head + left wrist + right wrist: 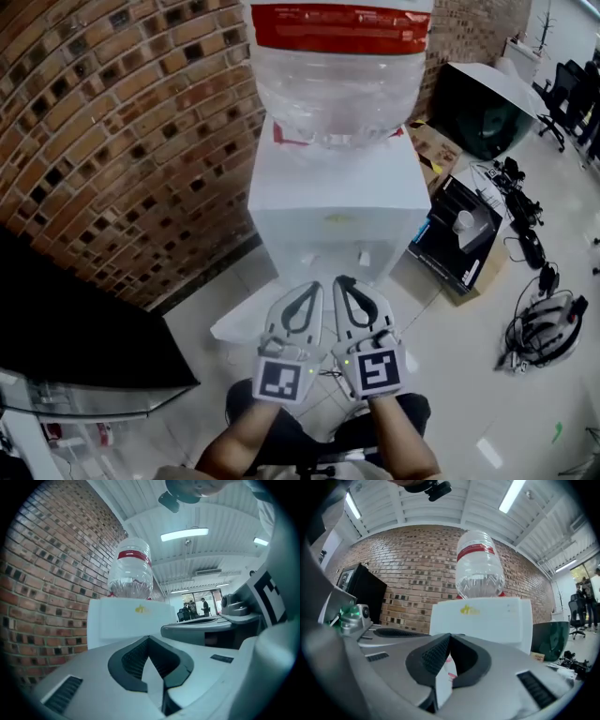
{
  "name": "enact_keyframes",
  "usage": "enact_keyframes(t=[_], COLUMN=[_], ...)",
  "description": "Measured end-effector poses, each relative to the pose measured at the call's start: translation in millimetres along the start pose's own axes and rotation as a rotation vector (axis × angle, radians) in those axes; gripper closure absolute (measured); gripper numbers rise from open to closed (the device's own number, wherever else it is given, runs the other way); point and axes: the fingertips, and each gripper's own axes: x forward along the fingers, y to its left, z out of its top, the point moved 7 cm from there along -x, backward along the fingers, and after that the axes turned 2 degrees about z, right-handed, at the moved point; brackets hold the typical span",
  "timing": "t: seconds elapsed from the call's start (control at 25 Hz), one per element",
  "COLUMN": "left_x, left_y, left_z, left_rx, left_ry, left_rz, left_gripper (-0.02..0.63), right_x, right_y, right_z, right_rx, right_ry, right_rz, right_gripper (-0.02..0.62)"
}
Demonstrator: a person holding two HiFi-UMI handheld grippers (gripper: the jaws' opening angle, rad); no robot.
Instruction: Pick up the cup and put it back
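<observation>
Left gripper (302,295) and right gripper (350,289) closed, empty; white water dispenser (330,211) at twelve o'clock against red brick wall (112,141); pale floor (459,347).

I read this as an office or lab space. White water dispenser (333,216) with an upturned bottle (337,66) stands against a brick wall (112,131). Black office chairs (567,89) at far right, cables (544,323) piled loose on the pale tiled floor (450,375), open box (459,234) beside the dispenser. Strip lights (184,534) overhead, people (197,607) standing at the back.
</observation>
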Motion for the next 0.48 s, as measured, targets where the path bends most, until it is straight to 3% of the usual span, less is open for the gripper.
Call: enact_keyframes(t=[0.48], left_x=[-16.5], left_y=[-1.1], left_z=[-182.9], left_rx=[0.007], left_ry=[-0.018], left_rz=[0.022], left_gripper=[0.614], right_x=[20.8], right_y=[0.9], right_z=[-181.6], right_rx=[-0.002], right_ry=[-0.032], right_rz=[0.008], right_gripper=[0.589])
